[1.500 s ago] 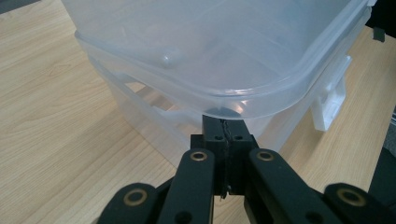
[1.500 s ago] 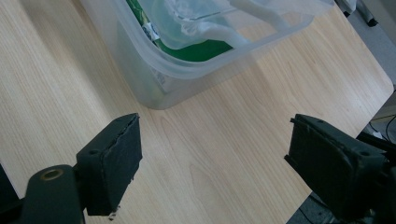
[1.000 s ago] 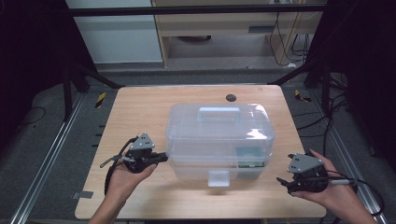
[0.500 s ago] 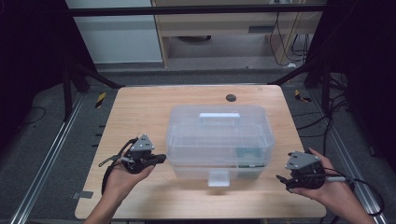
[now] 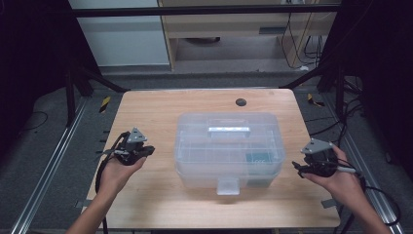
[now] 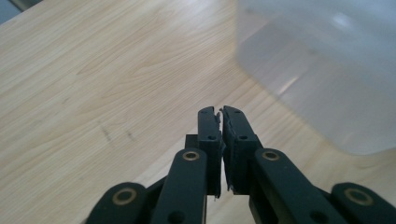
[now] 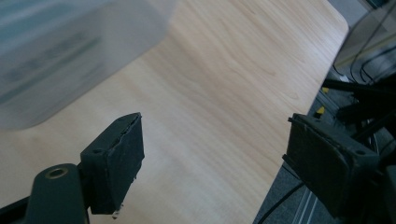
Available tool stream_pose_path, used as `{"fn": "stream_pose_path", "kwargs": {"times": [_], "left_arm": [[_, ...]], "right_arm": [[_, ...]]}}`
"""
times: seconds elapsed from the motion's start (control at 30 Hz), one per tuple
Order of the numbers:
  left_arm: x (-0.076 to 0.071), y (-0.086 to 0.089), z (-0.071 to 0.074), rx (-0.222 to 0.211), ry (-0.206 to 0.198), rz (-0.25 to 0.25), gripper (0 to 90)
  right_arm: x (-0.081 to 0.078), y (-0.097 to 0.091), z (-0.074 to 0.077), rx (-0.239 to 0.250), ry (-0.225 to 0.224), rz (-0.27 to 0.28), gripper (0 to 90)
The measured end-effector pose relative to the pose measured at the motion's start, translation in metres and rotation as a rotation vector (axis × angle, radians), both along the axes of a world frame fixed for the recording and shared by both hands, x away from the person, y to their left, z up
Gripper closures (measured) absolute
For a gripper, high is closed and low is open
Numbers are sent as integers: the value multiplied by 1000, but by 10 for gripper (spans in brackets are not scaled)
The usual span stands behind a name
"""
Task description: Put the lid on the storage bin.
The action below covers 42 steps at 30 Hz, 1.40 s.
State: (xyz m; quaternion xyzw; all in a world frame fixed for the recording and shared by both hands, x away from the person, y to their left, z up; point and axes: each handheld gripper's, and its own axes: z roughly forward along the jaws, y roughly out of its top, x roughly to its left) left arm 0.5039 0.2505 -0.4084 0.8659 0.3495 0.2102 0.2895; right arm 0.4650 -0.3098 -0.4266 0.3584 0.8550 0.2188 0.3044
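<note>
Translucent plastic storage box (image 5: 229,146) with a handled lid and a front latch is sitting mid-bench on the pale wooden bench (image 5: 160,107), slightly toward the near edge. Something teal is lying inside near its right end, perhaps a label; any writing on it is too blurred to read. Left gripper (image 5: 147,150) is hovering near the left edge, clear of the box, its jaws nearly together with a slit between and nothing in them. Right gripper (image 5: 298,168) is hanging at the right edge, jaws standing wide apart, empty. A small dark round spot (image 5: 240,102) is showing near the far edge.
</note>
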Motion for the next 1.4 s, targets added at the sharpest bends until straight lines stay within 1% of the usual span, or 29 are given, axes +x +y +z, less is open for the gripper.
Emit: {"fn": "stream_pose_path", "kwargs": {"times": [0.03,0.07,0.1,0.13,0.2,0.23,0.27,0.33,0.37,0.4,0.43,0.47,0.5,0.57,0.6,0.67,0.7,0.73,0.77,0.83,0.9,0.97,1.0,1.03,1.17,1.2,1.33,1.37,1.4], "left_arm": [[4,0,-3,43,-7,10,844],[4,0,-3,43,-7,10,835],[9,2,-7,57,4,18,830],[18,7,-14,45,23,43,823],[25,10,-19,37,24,69,777],[25,10,-19,37,24,69,729],[31,13,-24,33,14,98,670],[34,14,-26,30,9,109,545],[39,15,-30,28,8,128,486],[39,15,-30,28,8,128,452],[41,15,-33,53,5,149,415],[41,15,-33,53,5,149,358],[41,15,-34,64,5,155,358],[44,16,-39,56,24,174,271],[46,17,-42,56,24,188,202],[50,20,-47,35,30,197,191],[50,20,-47,35,30,197,177],[52,22,-50,26,38,206,177],[55,25,-56,14,50,214,157],[58,27,-62,4,66,221,138],[60,27,-64,5,69,219,130],[63,26,-69,-18,69,225,116],[63,26,-69,-18,69,225,107],[66,24,-72,-30,78,217,104],[69,21,-77,-19,75,201,96],[70,19,-81,-35,80,200,91],[73,17,-85,-44,83,197,69],[74,16,-87,-64,79,206,63],[75,15,-87,-67,68,204,63]], "right_arm": [[7,-2,-2,14,3,-16,193],[13,-4,-4,30,13,-34,194],[19,-5,-6,49,20,-54,193],[25,-6,-8,49,23,-73,191],[35,-5,-12,49,27,-93,178],[35,-5,-12,49,27,-93,178],[45,-4,-16,61,31,-110,169],[50,-4,-18,65,32,-118,168],[59,-3,-21,72,30,-137,166],[59,-3,-21,72,30,-137,166],[67,-3,-26,77,19,-150,166],[67,-3,-26,77,19,-150,166],[71,-3,-30,61,18,-143,166],[79,-4,-37,62,25,-147,166],[85,-5,-42,79,32,-157,166],[90,-7,-45,104,34,-171,166],[92,-8,-47,121,35,-179,166],[92,-8,-47,121,35,-179,166],[96,-9,-49,145,41,-195,167],[98,-9,-51,159,47,-199,167],[99,-8,-53,164,50,-202,166],[103,-7,-56,184,55,-207,165],[103,-7,-56,184,55,-207,165],[106,-7,-57,204,56,-216,163],[111,-8,-60,233,60,-230,159],[114,-9,-62,268,66,-238,154],[118,-9,-66,290,72,-250,144],[120,-9,-68,319,76,-259,135],[122,-9,-70,325,76,-260,134]]}}
